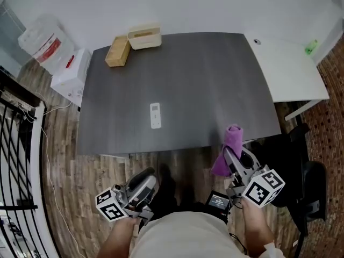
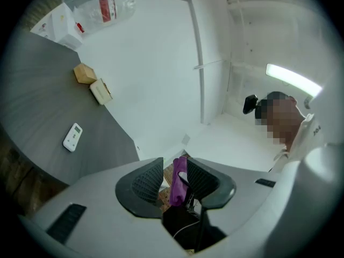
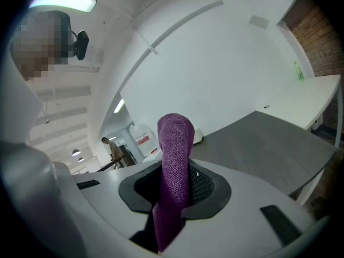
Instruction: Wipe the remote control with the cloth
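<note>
Head view looks steeply down on a dark grey rectangular tabletop point(image 1: 215, 79). On it the slim white remote control point(image 1: 155, 115) lies flat and alone, closer to the front edge than the far one and about midway between the left and right edges, its length running front to back.

At the far left corner a tan cardboard box point(image 1: 118, 51) and a cream rectangular container point(image 1: 144, 37) sit just beside each other.

The right hand-held gripper point(image 1: 232, 156) is off the front edge, near the front right corner. Its jaws are clamped on a purple woven cloth point(image 1: 230, 147); in the right gripper view a roll of the cloth stands up out of the pads and its loose end hangs down below them. The cloth is well apart from the remote control.

The left hand-held gripper point(image 1: 146, 180) is also off the front edge, below the remote control's spot and apart from the tabletop. In the left gripper view its ribbed pads stand a narrow gap apart with nothing gripped; the purple cloth shows only beyond the gap.

A white table point(image 1: 290, 69) adjoins the right edge.
</note>
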### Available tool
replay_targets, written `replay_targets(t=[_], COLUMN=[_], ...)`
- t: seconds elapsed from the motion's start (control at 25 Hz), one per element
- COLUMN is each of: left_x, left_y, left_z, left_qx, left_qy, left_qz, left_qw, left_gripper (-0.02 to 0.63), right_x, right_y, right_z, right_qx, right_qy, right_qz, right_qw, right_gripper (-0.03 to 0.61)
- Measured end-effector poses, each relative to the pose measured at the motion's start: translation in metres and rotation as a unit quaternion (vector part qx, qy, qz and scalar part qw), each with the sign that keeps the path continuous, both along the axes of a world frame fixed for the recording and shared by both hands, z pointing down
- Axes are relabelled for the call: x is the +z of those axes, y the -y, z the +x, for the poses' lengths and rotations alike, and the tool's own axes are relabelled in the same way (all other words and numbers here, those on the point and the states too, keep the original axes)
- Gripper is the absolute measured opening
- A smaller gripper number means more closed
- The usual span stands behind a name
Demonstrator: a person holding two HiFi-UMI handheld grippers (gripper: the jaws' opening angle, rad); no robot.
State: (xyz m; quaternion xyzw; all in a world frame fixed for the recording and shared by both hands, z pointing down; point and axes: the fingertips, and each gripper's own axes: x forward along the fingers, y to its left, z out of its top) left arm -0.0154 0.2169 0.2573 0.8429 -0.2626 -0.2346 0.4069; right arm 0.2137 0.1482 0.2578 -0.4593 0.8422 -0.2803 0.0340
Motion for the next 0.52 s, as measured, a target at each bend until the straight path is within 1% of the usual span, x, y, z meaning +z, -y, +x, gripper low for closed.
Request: replay_targets(t=[0.16,0.28,0.36,0.52], left_x=[-0.017,-0.033,-0.042,-0.058], left_y=[-0.029,-0.045,-0.056,-0.070], left_z=[0.013,0.021,0.024,0.024], left_qx=[0.016,0.033,0.047,0.070], left_qy=[-0.012,-0.009,-0.009,-0.015], left_qz=[0.013,0.043,0.060,0.075], left_qw=[0.9997,0.9985,0.9970,0.9946], left_gripper=[0.133,0.133,0.133,0.133], right_x=[-0.015,-0.026,-0.035,-0.061], right_y=[-0.038,-0.052,-0.060,-0.069], right_z=[0.008,0.010,0.007,-0.012], right_qx=[-0.007,-0.007,-0.010,-0.019], right_qy=[0.014,0.017,0.016,0.015], right_qz=[0.006,0.015,0.021,0.043], right_qw=[1.000,1.000,1.000,0.999], right_gripper=[0.091,0.090,0.090,0.089])
